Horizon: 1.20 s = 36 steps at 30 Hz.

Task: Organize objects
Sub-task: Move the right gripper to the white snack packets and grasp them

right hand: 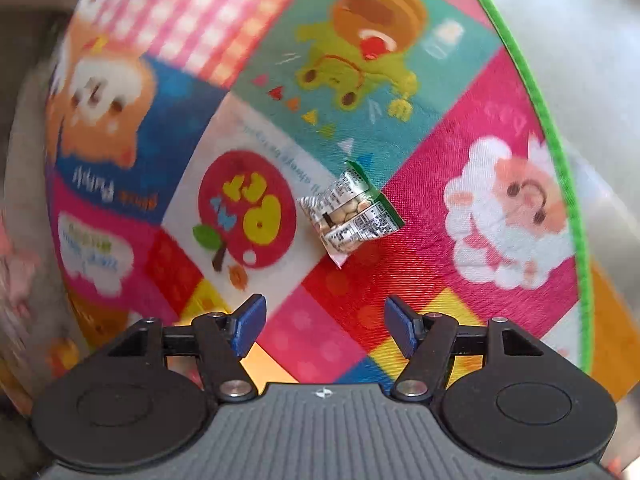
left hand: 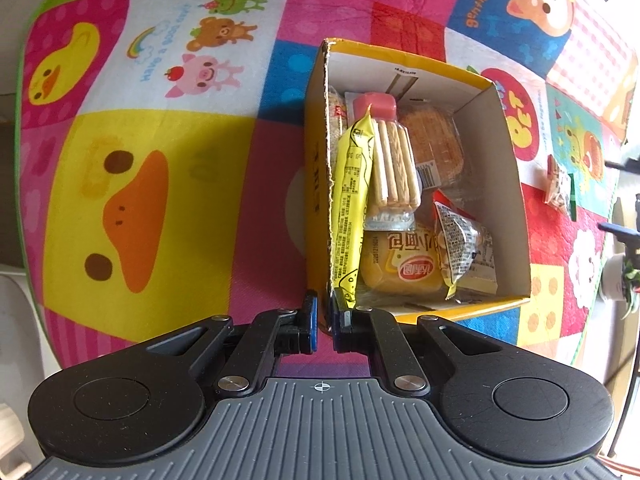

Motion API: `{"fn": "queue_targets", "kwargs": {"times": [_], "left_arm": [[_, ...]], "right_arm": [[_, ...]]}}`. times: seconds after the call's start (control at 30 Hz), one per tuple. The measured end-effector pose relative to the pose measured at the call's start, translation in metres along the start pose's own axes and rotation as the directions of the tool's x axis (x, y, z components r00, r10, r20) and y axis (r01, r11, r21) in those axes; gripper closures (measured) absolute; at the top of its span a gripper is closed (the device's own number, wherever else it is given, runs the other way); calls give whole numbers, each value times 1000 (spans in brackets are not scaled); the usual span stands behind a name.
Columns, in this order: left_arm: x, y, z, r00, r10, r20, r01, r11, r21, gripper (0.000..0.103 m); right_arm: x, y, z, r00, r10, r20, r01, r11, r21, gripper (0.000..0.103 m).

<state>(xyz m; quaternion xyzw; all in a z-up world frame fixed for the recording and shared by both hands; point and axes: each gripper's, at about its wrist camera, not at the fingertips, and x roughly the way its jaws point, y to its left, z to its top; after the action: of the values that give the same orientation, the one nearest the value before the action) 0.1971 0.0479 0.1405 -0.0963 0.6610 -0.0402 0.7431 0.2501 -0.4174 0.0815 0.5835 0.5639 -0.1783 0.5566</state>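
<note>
An open yellow cardboard box (left hand: 516, 184) stands on the mat, filled with snack packets: a long yellow packet (left hand: 352, 200), a clear biscuit pack (left hand: 394, 164) and an orange bread packet (left hand: 404, 272). My left gripper (left hand: 325, 320) points down at the box's near left corner, shut on the left wall's edge. A small clear-and-green nut packet (right hand: 350, 212) lies alone on the mat; the same nut packet (left hand: 560, 188) shows right of the box. My right gripper (right hand: 324, 326) hovers open just short of it, nothing between its fingers.
A colourful cartoon play mat (left hand: 140, 200) covers the floor. Its green border (right hand: 560, 160) runs along the right, with grey floor (right hand: 580, 40) beyond. A small white pot with a plant (left hand: 618, 280) stands off the mat's right edge.
</note>
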Motion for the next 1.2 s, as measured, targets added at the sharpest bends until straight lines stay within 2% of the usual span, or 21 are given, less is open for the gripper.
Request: {"fn": "queue_targets", "kwargs": {"times": [0.07, 0.13, 0.27, 0.33, 0.4, 0.43, 0.47, 0.5, 0.53, 0.57, 0.6, 0.63, 0.67, 0.73, 0.77, 0.83, 1.0, 1.03, 1.1, 1.13, 1.2], "left_arm": [[-2, -2, 0, 1000, 10, 2, -10, 1000, 1, 95], [-4, -4, 0, 1000, 21, 5, -21, 1000, 3, 95], [-4, -5, -1, 999, 33, 16, -33, 999, -17, 95], [-4, -4, -3, 999, 31, 21, -30, 999, -45, 95], [-4, -3, -4, 999, 29, 27, -28, 998, -63, 95], [-4, -3, -5, 999, 30, 28, -28, 997, -66, 95], [-4, -3, -5, 999, 32, 31, -29, 997, -67, 95], [-4, -4, -6, 999, 33, 34, -30, 997, -67, 95], [-4, -4, -6, 999, 34, 36, -31, 997, -66, 95], [-4, -4, -6, 999, 37, 37, -35, 997, -65, 95], [-4, -4, -6, 998, 42, 37, -39, 997, -63, 95], [-4, -4, -6, 998, 43, 38, -41, 997, -62, 95], [-4, -4, -5, 998, 46, 40, -43, 997, -59, 95], [-4, -6, -6, 997, 54, 48, -51, 997, -52, 95], [-3, -7, -6, 997, 58, 51, -56, 997, -50, 95], [0, -9, -7, 997, 66, 49, -64, 997, -50, 95], [0, -10, -7, 997, 68, 44, -65, 997, -51, 95], [0, -10, -7, 997, 68, 43, -66, 996, -53, 95], [2, -9, -7, 996, 74, 39, -72, 996, -60, 95], [2, -8, -6, 996, 75, 38, -73, 995, -62, 95], [2, -8, -5, 997, 73, 33, -71, 995, -63, 95]], "right_arm": [[18, -24, 12, 996, 91, 13, -90, 950, 300, 37], [33, -25, 18, 996, 80, 26, -83, 921, 381, 37], [53, 9, 27, 999, -32, 9, 29, 981, 189, 37], [55, 33, 30, 996, -83, 13, 83, 996, 23, 37], [50, 61, 28, 991, -132, 38, 137, 967, -214, 37], [46, 76, 24, 983, -166, 72, 181, 917, -356, 37], [43, 94, 14, 966, -215, 147, 260, 795, -548, 37], [42, 109, -2, 934, -253, 252, 355, 586, -729, 34], [46, 116, -21, 893, -269, 360, 434, 306, -847, 29], [51, 114, -43, 860, -258, 441, 459, 14, -888, 28], [55, 106, -60, 848, -233, 477, 431, -222, -875, 29], [56, 96, -71, 853, -224, 470, 373, -367, -852, 29], [58, 88, -81, 865, -230, 446, 303, -467, -830, 29], [63, 76, -94, 883, -232, 408, 206, -590, -781, 29], [69, 73, -99, 886, -227, 404, 186, -625, -758, 29], [85, 72, -104, 884, -231, 405, 167, -655, -737, 29], [124, 78, -98, 864, -283, 415, 145, -651, -745, 29], [126, 82, -94, 865, -294, 408, 144, -633, -761, 24], [126, 92, -85, 869, -320, 378, 147, -563, -813, 25], [125, 97, -81, 869, -323, 375, 164, -526, -834, 35], [123, 101, -75, 868, -338, 363, 192, -446, -874, 38]]}}
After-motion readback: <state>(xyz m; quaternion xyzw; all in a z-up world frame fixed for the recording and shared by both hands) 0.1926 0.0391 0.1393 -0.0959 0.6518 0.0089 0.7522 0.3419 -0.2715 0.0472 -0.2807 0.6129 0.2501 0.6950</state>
